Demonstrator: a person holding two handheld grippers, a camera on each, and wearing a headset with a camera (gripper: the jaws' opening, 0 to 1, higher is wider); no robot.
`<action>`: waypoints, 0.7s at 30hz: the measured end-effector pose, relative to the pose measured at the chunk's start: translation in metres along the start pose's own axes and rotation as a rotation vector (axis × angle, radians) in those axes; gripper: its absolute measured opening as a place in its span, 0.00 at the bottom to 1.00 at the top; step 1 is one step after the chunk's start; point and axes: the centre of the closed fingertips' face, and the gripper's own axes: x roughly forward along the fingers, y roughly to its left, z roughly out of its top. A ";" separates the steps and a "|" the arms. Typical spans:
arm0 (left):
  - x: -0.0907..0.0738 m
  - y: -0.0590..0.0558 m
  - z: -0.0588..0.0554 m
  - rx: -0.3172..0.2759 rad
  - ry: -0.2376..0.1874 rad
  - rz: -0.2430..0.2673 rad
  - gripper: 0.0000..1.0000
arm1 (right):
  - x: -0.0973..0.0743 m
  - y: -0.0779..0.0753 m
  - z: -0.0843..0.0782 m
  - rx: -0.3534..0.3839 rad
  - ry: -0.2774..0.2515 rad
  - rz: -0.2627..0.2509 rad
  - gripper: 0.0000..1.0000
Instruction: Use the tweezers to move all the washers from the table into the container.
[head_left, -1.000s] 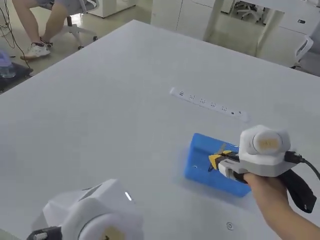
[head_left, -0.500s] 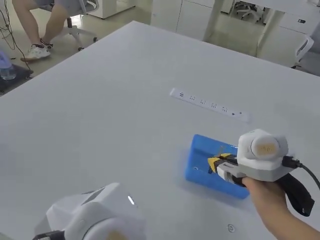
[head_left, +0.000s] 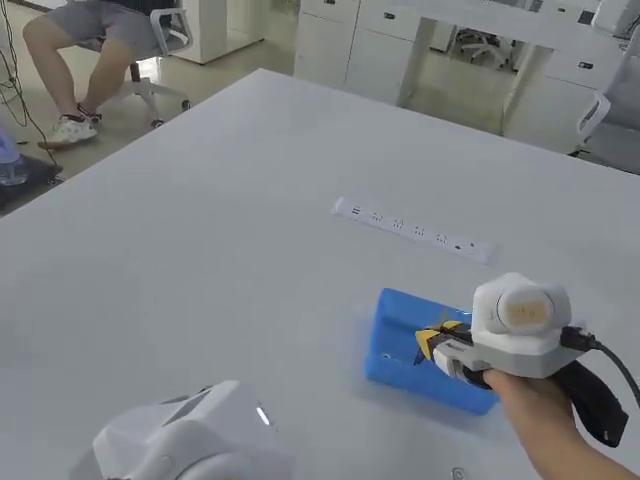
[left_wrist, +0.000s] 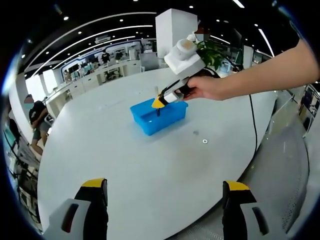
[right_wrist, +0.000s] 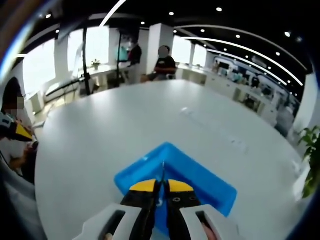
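Right hand-held gripper (right_wrist: 161, 187) pinched the tweezers (right_wrist: 163, 172) over the container (right_wrist: 201, 171), lower centre; left hand-held gripper (left_wrist: 164, 186) gaped empty; two washers (left_wrist: 205, 141) lay on the desk (left_wrist: 125, 170) lower right of the container; best lower the tips inside before releasing.

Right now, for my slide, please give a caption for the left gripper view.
Right gripper holds tweezers over the blue container; a washer lies nearby on the white table.

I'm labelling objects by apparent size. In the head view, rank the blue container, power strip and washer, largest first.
1. blue container, largest in area.
2. power strip, about as long but thin; it lies farther off, so its true size is unsure.
3. washer, tiny.
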 end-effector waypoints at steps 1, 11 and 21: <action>-0.001 0.000 0.001 0.000 -0.004 0.001 0.98 | -0.003 -0.001 0.003 0.006 -0.010 -0.001 0.03; -0.009 -0.005 0.010 0.015 -0.045 0.005 0.98 | -0.038 -0.006 0.018 0.043 -0.077 -0.029 0.03; -0.019 -0.006 0.016 0.025 -0.079 0.019 0.98 | -0.079 0.002 0.023 0.056 -0.124 -0.049 0.03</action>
